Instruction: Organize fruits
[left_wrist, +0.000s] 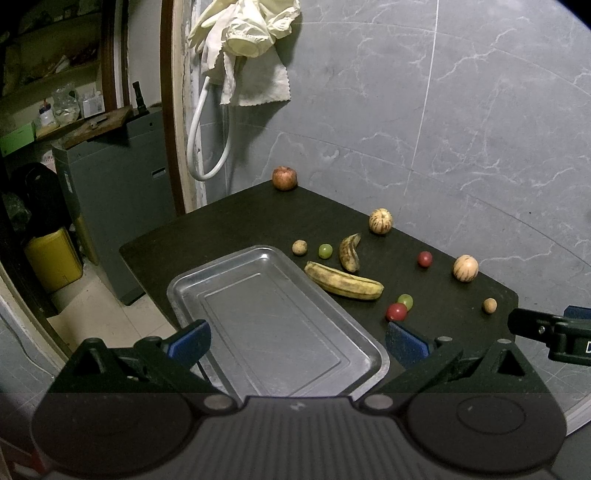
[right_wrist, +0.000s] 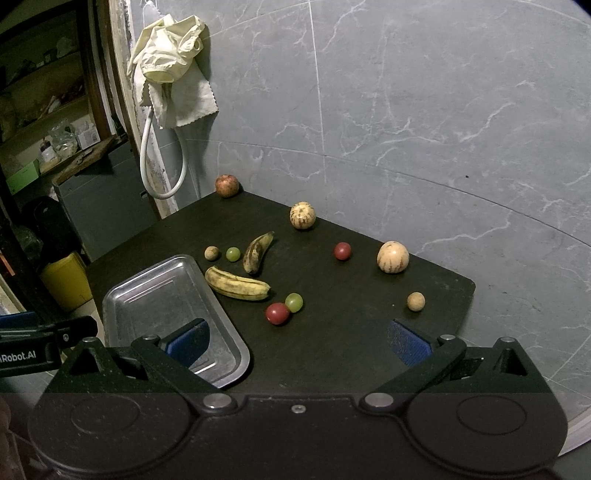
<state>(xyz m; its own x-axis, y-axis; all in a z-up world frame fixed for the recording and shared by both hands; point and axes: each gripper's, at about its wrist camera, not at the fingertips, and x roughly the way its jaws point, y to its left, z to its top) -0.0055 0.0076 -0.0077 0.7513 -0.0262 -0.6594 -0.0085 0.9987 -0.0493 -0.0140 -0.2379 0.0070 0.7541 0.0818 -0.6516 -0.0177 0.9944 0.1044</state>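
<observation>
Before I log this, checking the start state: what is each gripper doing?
Left gripper: open, fingers wide apart above the tray, holding nothing.
Right gripper: open, holding nothing.

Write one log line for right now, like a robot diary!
stage: start | left gripper: open | right gripper: open | tray: empty | fruits: scattered on table

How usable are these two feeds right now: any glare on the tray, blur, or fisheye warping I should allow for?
Left wrist view: dim room light, the metal tray shows a soft sheen but no blown-out glare; wall tile lines bow from the fisheye and the corners are vignetted black. Right wrist view: the fruit is sharp, for example the long banana, with short soft shadows; the doorway area at left is murky.
</observation>
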